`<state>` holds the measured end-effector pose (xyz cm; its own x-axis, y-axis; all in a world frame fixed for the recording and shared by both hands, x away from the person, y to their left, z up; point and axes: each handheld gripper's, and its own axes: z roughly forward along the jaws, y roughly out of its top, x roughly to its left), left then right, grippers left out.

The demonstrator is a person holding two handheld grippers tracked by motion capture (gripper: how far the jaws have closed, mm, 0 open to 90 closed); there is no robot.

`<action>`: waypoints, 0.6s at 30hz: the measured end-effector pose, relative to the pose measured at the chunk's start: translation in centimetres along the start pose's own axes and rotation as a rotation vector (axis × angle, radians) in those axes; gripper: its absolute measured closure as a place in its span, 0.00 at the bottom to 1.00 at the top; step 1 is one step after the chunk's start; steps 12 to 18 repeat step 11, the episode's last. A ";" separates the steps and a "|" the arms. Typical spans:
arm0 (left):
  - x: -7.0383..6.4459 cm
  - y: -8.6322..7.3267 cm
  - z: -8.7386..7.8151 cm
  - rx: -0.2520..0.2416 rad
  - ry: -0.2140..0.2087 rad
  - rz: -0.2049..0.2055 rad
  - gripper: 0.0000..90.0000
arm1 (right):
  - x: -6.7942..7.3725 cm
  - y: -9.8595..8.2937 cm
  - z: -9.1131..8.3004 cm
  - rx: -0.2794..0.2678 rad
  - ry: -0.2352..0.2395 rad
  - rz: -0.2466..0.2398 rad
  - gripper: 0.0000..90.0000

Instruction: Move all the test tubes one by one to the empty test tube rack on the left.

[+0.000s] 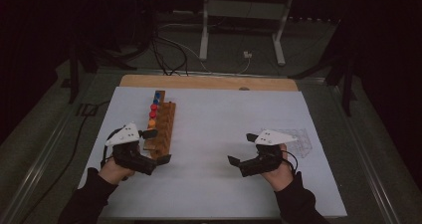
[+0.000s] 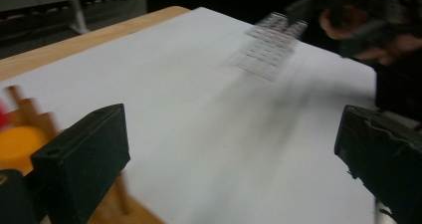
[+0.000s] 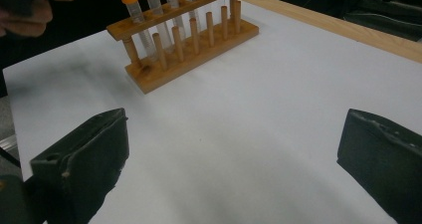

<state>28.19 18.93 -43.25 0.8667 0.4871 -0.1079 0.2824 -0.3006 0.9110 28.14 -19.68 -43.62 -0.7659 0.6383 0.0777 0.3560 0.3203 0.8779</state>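
Observation:
A wooden test-tube rack (image 1: 163,126) stands at the left of the white sheet and holds several tubes with blue, red and orange caps (image 1: 153,113). My left gripper (image 1: 157,146) is open at the rack's near end, one jaw on either side of that corner, nothing gripped. In the left gripper view my gripper (image 2: 229,144) is open over bare paper, an orange cap (image 2: 17,142) at its left. My right gripper (image 1: 242,148) is open over the sheet, right of centre. The right gripper view has my gripper (image 3: 231,144) open, facing the rack (image 3: 191,40) and its orange-capped tubes (image 3: 130,5).
A clear plastic rack (image 1: 300,142) lies at the right of the white sheet (image 1: 219,114), just beyond my right hand; it looks blurred in the left gripper view (image 2: 268,47). The wooden table edge (image 1: 209,82) runs along the far side. Cables lie on the floor beyond.

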 end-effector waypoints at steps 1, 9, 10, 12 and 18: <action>-0.3 -0.1 0.2 0.003 -0.011 0.006 0.01 | 0.0 0.0 0.0 0.001 0.000 0.000 0.00; -2.1 -2.0 2.3 0.052 -0.047 0.067 0.01 | -0.1 -0.3 0.1 0.004 -0.004 -0.002 0.00; -2.2 -2.2 2.5 0.056 -0.051 0.068 0.01 | -0.1 -0.3 0.1 0.003 -0.004 -0.002 0.00; -2.1 -2.4 2.7 0.063 -0.056 0.063 0.01 | -0.1 -0.3 0.1 0.002 -0.004 -0.002 0.00; -2.1 -2.4 2.7 0.063 -0.056 0.063 0.01 | -0.1 -0.3 0.1 0.002 -0.004 -0.002 0.00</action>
